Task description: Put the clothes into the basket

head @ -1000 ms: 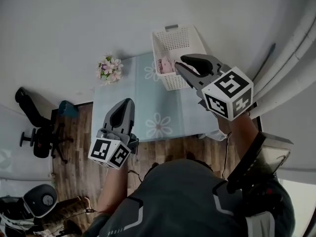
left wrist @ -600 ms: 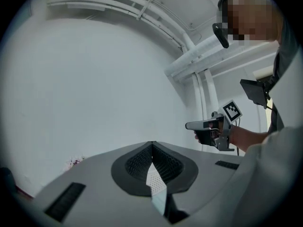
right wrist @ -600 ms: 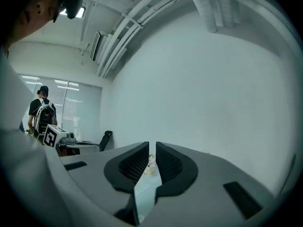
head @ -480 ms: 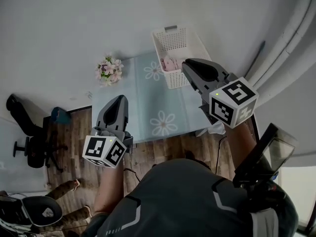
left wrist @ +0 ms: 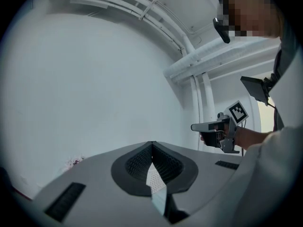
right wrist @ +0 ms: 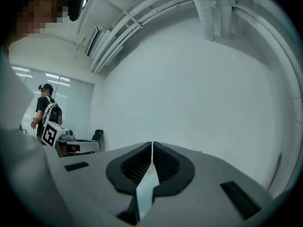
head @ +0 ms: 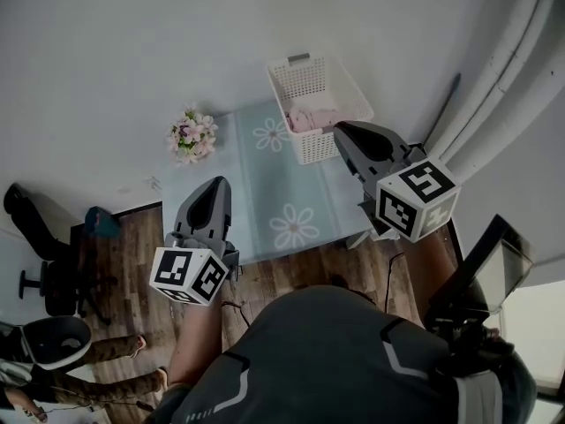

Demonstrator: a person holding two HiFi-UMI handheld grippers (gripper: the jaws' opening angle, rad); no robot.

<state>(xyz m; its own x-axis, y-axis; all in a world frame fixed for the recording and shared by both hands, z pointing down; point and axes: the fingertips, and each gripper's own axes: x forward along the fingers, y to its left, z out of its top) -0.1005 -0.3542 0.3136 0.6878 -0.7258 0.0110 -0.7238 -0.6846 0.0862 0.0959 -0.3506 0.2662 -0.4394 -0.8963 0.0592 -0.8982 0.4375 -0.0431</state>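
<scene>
The white lattice basket (head: 340, 78) stands on the far right of the table (head: 265, 184), with pink clothes (head: 311, 119) lying inside it. My right gripper (head: 344, 131) hovers level just in front of the basket's near edge; its jaws have just been closing, nothing is between them, and they now meet (right wrist: 151, 144). My left gripper (head: 214, 188) is held level over the table's near left side, shut and empty (left wrist: 151, 143). In the left gripper view the right gripper (left wrist: 194, 126) shows off to the right.
The table carries a pale blue cloth with flower prints. A small bouquet (head: 188, 135) stands at its far left corner. A white wall lies behind, pipes (head: 503, 69) run on the right. Office chairs (head: 35, 237) and a person (right wrist: 46, 109) are further off.
The right gripper has drawn back from over the basket to its near edge. The left gripper has shifted a little left and back. The pink clothes stay in the basket.
</scene>
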